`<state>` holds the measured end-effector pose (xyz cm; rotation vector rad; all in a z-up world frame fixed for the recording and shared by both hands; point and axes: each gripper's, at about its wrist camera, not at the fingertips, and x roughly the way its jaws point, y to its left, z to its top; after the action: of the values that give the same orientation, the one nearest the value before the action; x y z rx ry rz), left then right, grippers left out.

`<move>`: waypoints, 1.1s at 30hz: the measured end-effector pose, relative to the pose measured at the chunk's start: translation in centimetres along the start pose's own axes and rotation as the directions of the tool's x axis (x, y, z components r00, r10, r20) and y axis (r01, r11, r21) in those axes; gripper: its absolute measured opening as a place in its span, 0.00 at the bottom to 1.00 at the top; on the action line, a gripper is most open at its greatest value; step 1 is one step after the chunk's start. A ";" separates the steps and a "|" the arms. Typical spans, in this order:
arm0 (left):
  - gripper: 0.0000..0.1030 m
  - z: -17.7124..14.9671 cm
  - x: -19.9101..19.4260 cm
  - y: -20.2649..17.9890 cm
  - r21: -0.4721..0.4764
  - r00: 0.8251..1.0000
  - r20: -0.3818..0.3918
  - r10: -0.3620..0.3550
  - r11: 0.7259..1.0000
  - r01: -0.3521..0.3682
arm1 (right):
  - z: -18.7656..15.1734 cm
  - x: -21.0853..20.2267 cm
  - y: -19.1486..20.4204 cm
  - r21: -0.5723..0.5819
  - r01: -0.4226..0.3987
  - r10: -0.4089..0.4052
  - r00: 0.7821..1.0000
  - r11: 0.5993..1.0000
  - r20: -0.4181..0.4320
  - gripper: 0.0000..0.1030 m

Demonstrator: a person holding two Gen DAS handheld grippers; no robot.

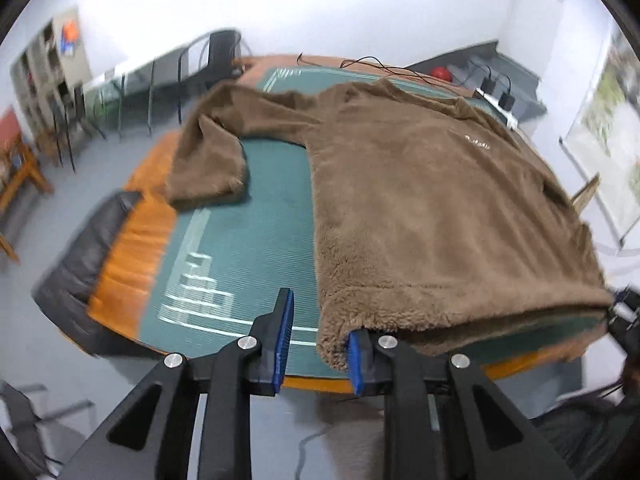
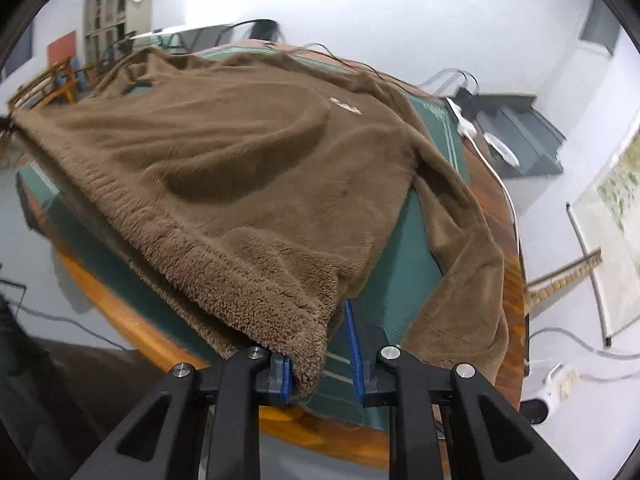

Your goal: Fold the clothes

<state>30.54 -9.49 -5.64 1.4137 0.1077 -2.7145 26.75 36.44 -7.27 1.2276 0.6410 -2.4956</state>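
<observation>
A brown fleece sweater (image 1: 420, 200) lies spread on a green mat (image 1: 256, 232) over a wooden table, one sleeve bent at the far left. My left gripper (image 1: 320, 344) is open at the sweater's near-left hem corner, the fabric draped against its right pad. In the right wrist view the sweater (image 2: 240, 168) has its hem lifted off the mat. My right gripper (image 2: 324, 360) is open at the near-right hem corner, the fabric resting on its left pad. The other sleeve (image 2: 468, 264) hangs toward the table's right edge.
The wooden table edge (image 1: 132, 256) rings the mat, with a dark chair (image 1: 80, 256) at its left. Black cables (image 1: 384, 66) and a white power strip (image 2: 464, 120) lie at the far side. Chairs and shelves stand along the walls.
</observation>
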 end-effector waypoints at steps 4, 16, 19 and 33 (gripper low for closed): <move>0.28 -1.4 2.2 1.0 0.001 0.997 -0.075 0.008 1.000 -0.008 | -0.9 1.5 1.3 -0.019 -0.048 0.048 0.998 0.999 -0.046 0.22; 0.53 -4.7 7.5 -1.5 0.169 0.973 -0.230 -0.013 0.984 0.053 | -2.2 4.9 0.1 0.016 -0.148 0.149 0.977 0.989 -0.149 0.36; 0.64 -4.9 6.4 -1.0 0.198 0.969 -0.243 -0.045 0.976 0.095 | -2.5 4.4 -1.0 0.064 -0.185 0.193 0.971 0.981 -0.141 0.75; 0.79 1.7 2.5 -1.3 0.110 0.970 -0.072 -0.234 0.964 0.241 | 5.2 1.8 -1.0 0.099 -0.317 0.313 0.948 0.943 0.050 0.75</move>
<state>27.61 -8.44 -6.67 1.6100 0.1306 -2.9143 21.71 34.60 -5.63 1.2130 0.2781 -2.2987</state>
